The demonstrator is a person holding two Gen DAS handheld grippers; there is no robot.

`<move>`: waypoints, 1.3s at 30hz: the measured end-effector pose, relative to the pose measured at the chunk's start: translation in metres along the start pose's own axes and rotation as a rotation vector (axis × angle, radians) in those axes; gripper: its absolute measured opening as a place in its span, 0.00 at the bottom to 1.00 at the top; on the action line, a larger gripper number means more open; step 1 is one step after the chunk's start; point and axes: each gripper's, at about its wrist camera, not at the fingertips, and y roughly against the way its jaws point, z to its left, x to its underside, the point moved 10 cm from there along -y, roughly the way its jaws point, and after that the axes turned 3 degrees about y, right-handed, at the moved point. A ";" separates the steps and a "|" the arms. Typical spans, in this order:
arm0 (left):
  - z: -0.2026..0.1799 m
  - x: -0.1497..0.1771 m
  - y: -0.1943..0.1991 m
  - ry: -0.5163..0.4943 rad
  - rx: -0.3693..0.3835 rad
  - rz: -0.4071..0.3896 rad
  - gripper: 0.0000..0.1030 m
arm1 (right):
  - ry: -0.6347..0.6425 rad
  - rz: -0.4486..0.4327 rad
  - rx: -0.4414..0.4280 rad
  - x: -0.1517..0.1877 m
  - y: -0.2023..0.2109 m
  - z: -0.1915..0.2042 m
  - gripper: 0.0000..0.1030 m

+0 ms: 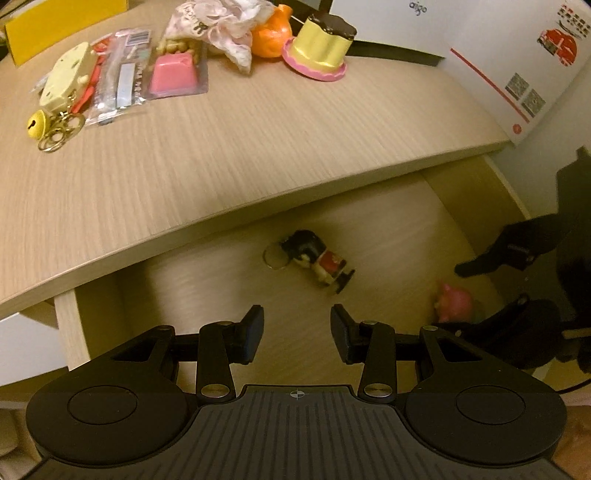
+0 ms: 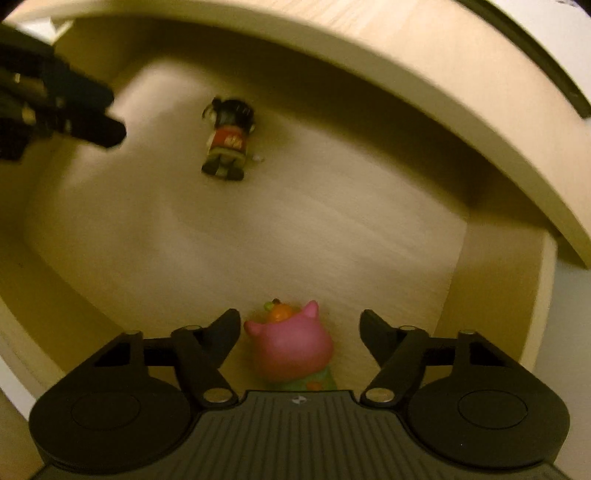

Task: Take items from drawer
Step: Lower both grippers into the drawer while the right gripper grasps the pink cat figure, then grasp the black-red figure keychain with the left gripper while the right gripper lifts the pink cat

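The open drawer [image 1: 388, 229] holds two toys. A small figure with black hair and a red top [image 1: 319, 263] [image 2: 229, 138] lies on the drawer floor near the back. A pink pig-like toy [image 2: 291, 345] [image 1: 455, 302] lies near the front right. My left gripper [image 1: 297, 325] hangs open over the drawer, in front of the figure, with nothing between its fingers. My right gripper [image 2: 299, 332] is open and straddles the pink toy, whose head sits between the fingers, closer to the left one. In the left wrist view the right gripper [image 1: 491, 284] shows as dark fingers around the pink toy.
On the desk top [image 1: 221, 147] lie a yellow keychain with a bell [image 1: 61, 92], plastic packets [image 1: 122, 77], a pink packaged block [image 1: 173, 74], a printed bag [image 1: 218, 29], an orange toy [image 1: 273, 35] and a yellow pudding toy [image 1: 321, 48]. A white box [image 1: 498, 55] stands at the right.
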 end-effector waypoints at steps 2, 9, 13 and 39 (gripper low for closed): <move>0.000 -0.001 0.000 -0.002 0.006 0.002 0.42 | 0.025 0.014 0.002 0.001 -0.004 0.003 0.50; -0.005 0.000 -0.004 -0.005 0.019 0.012 0.42 | -0.059 -0.058 -0.026 0.002 0.002 -0.006 0.43; -0.011 -0.007 -0.008 0.054 0.061 -0.025 0.42 | -0.196 -0.123 -0.088 0.007 0.008 -0.019 0.43; -0.043 -0.013 -0.081 0.076 -0.066 0.023 0.31 | -0.274 -0.243 -0.109 -0.016 0.018 -0.043 0.42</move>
